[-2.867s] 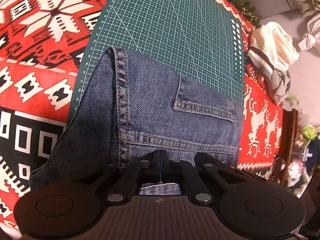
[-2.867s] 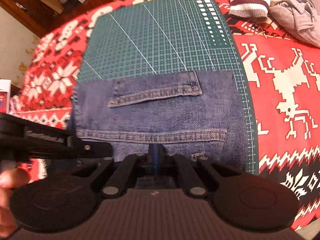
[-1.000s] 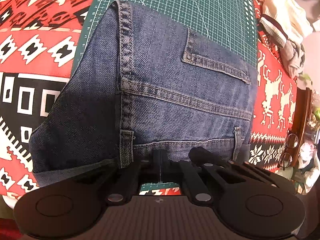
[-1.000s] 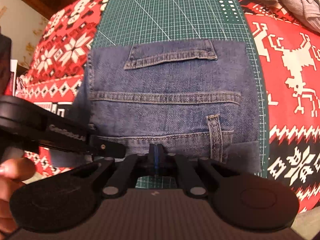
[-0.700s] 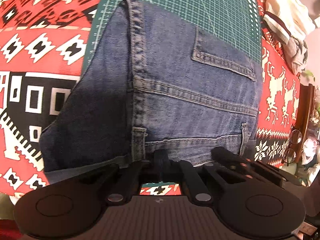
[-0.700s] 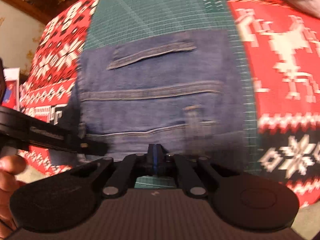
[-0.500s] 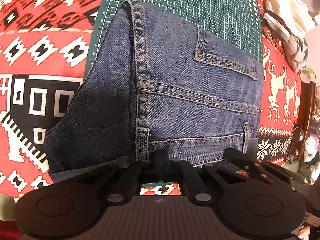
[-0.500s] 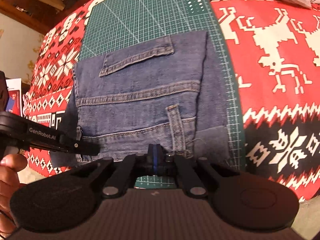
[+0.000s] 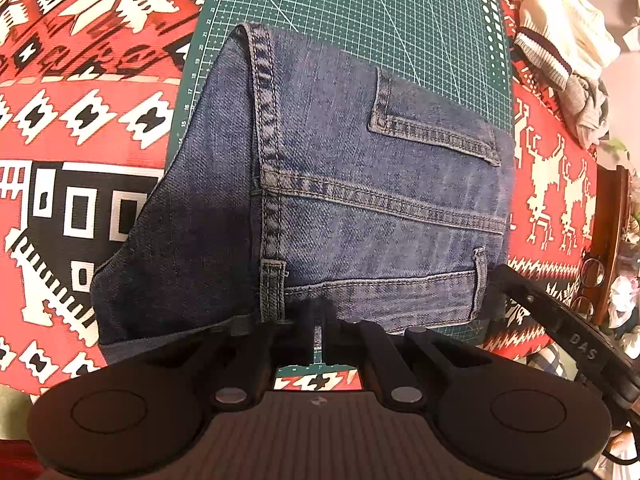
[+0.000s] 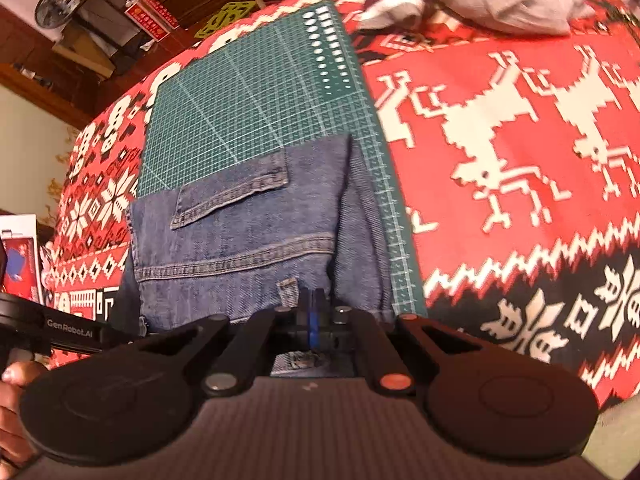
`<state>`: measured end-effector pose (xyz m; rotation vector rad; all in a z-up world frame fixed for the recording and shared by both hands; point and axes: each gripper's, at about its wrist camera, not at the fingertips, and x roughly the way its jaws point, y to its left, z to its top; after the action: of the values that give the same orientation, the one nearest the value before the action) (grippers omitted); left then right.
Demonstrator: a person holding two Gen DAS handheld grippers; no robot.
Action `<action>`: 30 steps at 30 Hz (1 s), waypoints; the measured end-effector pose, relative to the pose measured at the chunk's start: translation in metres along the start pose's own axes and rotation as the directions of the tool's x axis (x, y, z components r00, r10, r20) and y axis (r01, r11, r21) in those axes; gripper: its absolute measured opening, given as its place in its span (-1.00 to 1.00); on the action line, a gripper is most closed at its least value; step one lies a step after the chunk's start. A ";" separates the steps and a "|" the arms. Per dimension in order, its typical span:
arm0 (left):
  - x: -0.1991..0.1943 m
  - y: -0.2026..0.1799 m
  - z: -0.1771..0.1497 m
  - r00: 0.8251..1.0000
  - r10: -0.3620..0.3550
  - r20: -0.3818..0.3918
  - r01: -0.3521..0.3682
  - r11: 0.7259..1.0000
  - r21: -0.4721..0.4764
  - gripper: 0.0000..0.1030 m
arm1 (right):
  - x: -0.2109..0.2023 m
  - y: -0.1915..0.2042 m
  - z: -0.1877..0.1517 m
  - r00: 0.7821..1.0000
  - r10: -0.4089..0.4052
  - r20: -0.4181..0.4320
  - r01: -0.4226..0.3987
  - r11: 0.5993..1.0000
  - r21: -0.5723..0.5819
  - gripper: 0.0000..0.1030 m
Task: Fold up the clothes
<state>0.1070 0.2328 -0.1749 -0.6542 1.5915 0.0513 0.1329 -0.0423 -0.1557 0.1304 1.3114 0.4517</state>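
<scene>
- Both pairs of fingers are closed: left gripper (image 9: pixel 320 320) and right gripper (image 10: pixel 312 312) each sit at the waistband edge of the jeans (image 9: pixel 360 208), apparently pinching it; the contact itself is hidden
- Jeans lie folded on the green cutting mat (image 9: pixel 360 12), over the patterned cloth (image 10: pixel 500 140)
- Denim judged heavy, thick, limp; the waistband offers the firmest hold
- Legs and lower layers cannot be seen
</scene>
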 end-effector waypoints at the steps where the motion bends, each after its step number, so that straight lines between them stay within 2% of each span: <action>1: 0.001 0.000 0.000 1.000 0.002 -0.002 -0.002 1.000 0.000 -0.94 | 0.004 0.004 0.000 1.000 -0.016 -0.001 0.016 1.000 -0.013 -1.00; 4: 0.003 0.000 0.001 1.000 0.006 -0.007 -0.006 1.000 -0.002 -0.94 | 0.017 0.006 0.000 0.995 -0.097 -0.008 0.097 0.995 -0.037 -0.99; 7: 0.003 0.000 0.001 1.000 0.011 -0.008 -0.011 1.000 -0.005 -0.95 | 0.017 -0.002 0.005 0.992 -0.128 -0.007 0.128 0.992 -0.008 -1.00; 9: 0.001 0.000 0.001 1.000 0.009 -0.001 -0.009 1.000 -0.007 -0.95 | 0.013 -0.013 0.006 0.997 -0.074 -0.010 0.074 0.996 0.042 -1.00; 11: -0.004 0.000 0.000 1.000 0.004 0.016 -0.004 1.000 -0.006 -0.95 | 0.001 -0.020 0.008 0.999 -0.030 0.029 0.028 0.997 0.071 -1.00; 16: -0.013 0.005 0.000 0.999 -0.020 0.041 0.021 1.000 -0.020 -0.95 | -0.011 -0.009 0.010 0.995 0.041 0.088 -0.045 0.998 0.042 -1.00; 18: -0.014 0.009 0.002 0.999 -0.026 0.043 0.027 0.999 -0.033 -0.95 | 0.003 -0.003 0.011 0.999 0.006 0.047 -0.007 1.000 0.022 -1.00; 20: -0.015 0.012 0.004 0.999 -0.027 0.043 0.029 0.999 -0.046 -0.95 | 0.020 -0.002 0.010 0.997 -0.077 -0.001 0.077 0.997 0.004 -1.00; 21: -0.015 0.014 0.004 0.999 -0.028 0.042 0.030 0.998 -0.052 -0.95 | 0.023 -0.003 0.010 0.996 -0.092 -0.004 0.092 0.996 0.000 -1.00; 26: -0.025 0.025 0.007 0.997 -0.048 0.056 0.051 0.996 -0.067 -0.95 | 0.012 -0.026 0.008 0.998 -0.060 -0.005 0.060 0.996 0.060 -1.00; 30: -0.032 0.032 0.010 0.996 -0.052 0.076 0.058 0.995 -0.086 -0.95 | 0.008 -0.033 0.007 0.996 -0.093 0.008 0.092 0.993 0.074 -1.00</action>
<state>0.1020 0.2756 -0.1577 -0.7561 1.5062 0.1037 0.1489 -0.0681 -0.1729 0.1325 1.3175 0.3234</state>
